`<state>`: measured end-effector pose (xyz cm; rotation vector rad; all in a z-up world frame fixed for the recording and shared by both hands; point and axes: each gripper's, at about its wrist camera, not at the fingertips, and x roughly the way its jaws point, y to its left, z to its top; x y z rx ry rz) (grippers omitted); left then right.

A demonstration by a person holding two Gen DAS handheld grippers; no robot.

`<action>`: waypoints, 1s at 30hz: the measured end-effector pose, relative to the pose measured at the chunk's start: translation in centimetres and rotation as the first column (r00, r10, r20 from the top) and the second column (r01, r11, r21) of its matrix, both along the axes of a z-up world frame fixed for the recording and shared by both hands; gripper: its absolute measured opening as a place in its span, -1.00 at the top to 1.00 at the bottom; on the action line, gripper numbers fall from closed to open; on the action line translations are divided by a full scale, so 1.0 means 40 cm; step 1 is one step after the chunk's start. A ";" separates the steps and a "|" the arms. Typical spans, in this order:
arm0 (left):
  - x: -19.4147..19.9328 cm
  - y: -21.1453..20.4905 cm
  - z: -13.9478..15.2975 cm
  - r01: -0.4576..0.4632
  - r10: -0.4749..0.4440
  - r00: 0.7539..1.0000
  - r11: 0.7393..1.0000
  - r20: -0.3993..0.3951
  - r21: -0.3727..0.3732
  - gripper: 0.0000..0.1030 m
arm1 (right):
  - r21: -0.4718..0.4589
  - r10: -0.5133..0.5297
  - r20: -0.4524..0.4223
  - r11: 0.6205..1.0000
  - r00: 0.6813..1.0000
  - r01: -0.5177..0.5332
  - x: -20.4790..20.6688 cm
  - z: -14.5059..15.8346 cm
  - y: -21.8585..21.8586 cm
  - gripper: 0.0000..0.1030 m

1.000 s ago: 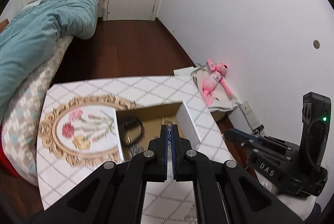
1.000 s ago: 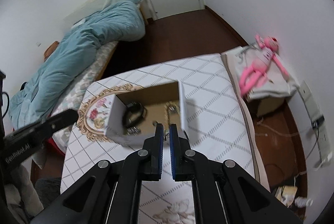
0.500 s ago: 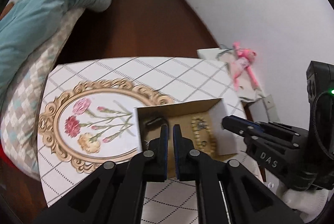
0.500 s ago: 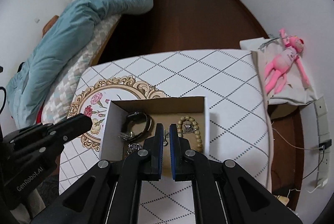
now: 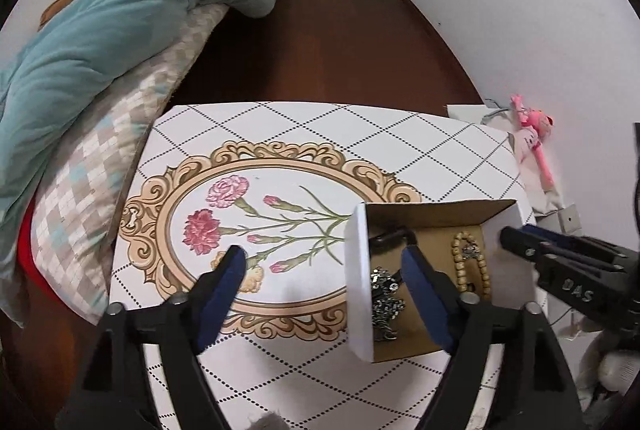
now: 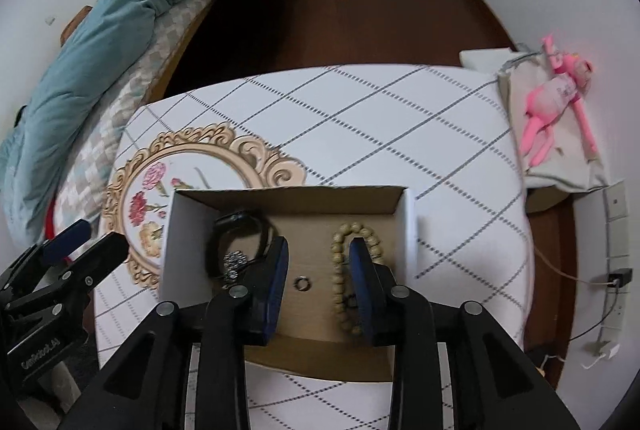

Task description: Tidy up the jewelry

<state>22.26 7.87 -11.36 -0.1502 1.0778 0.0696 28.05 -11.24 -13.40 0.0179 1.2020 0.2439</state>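
Jewelry box (image 6: 408, 226): we poise both spread, empty grippers, left (image 5: 320, 270) and right (image 6: 318, 262); next, we judge, pinching the small ring (image 6: 303, 283).

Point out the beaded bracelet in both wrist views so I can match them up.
Left wrist: beaded bracelet lies at the right end of the box, right of the open left gripper.
Right wrist: beaded bracelet in the box's right half, partly behind the open right gripper's right finger.
Shared landmark: cardboard box.
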 end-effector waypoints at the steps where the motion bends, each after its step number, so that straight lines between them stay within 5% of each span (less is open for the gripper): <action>1: -0.007 0.000 -0.004 -0.007 0.007 1.000 1.000 0.001 0.010 -0.78 | -0.016 -0.002 0.014 1.000 1.000 0.003 -0.005 0.006 -0.001 0.31; 6: -0.034 -0.010 -0.019 -0.025 0.025 1.000 0.999 0.009 0.035 -1.00 | -0.142 -0.030 0.108 0.989 0.994 0.045 -0.062 0.033 -0.022 -0.22; 8: -0.051 -0.019 -0.018 -0.029 0.028 0.999 0.998 0.023 0.055 -1.00 | -0.174 -0.043 0.134 0.982 0.990 0.066 -0.089 0.040 -0.037 -0.60; 13: -0.088 -0.039 -0.018 -0.023 0.021 0.999 0.997 0.039 0.067 -1.00 | -0.215 -0.077 0.162 0.970 0.984 0.111 -0.153 0.039 -0.071 -1.00; 22: -0.124 -0.064 -0.012 -0.027 0.023 0.998 0.997 0.051 0.078 -1.00 | -0.239 -0.123 0.197 0.956 0.973 0.169 -0.213 0.038 -0.098 -1.00; 30: -0.186 -0.080 0.077 -0.032 0.025 0.994 0.997 0.108 0.066 -1.00 | -0.218 -0.140 0.252 0.956 0.957 0.197 -0.282 0.112 -0.115 -1.00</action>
